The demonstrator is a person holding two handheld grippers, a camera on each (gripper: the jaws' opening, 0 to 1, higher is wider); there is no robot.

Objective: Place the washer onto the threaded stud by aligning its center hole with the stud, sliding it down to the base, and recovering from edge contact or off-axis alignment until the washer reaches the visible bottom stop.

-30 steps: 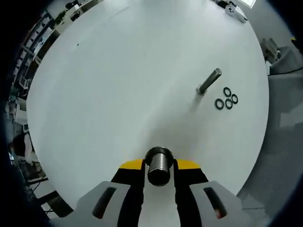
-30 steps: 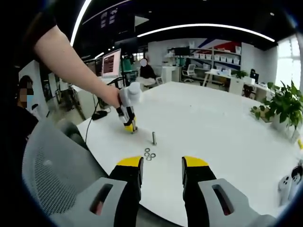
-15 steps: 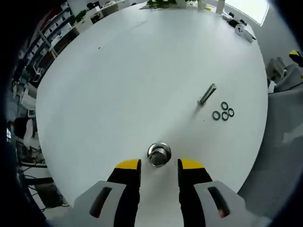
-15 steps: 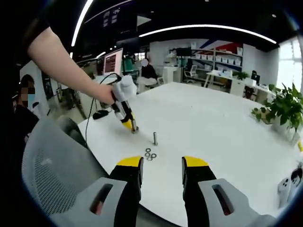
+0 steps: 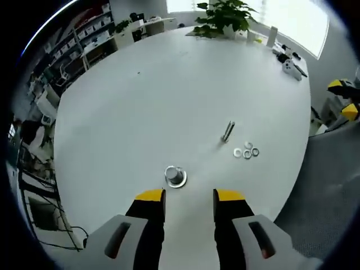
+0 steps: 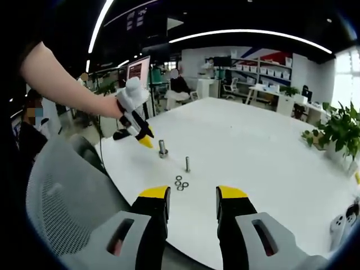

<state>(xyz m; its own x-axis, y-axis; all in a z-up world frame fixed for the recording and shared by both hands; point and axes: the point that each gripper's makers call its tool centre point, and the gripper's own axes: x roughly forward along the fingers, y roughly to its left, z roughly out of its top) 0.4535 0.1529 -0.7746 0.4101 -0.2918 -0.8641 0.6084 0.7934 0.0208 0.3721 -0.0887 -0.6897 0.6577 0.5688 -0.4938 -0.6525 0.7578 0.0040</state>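
My left claw [image 5: 182,198] released, empty; thick threaded steel stud [image 5: 175,176] at twelve o'clock. Next: fetch a small steel washer [image 5: 247,152], two o'clock.

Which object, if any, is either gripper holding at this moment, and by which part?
Nothing is held. The left gripper is open, apart from the wide stud standing on the table. The right gripper is open above the washers.

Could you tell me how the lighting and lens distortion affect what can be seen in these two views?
Left gripper view: a bright window at the top washes out the far table edge; fisheye bows the table round; the washers stay small yet distinct. Right gripper view: dim room, curved ceiling light strips, soft shadows; the thin stud is sharp but tiny.
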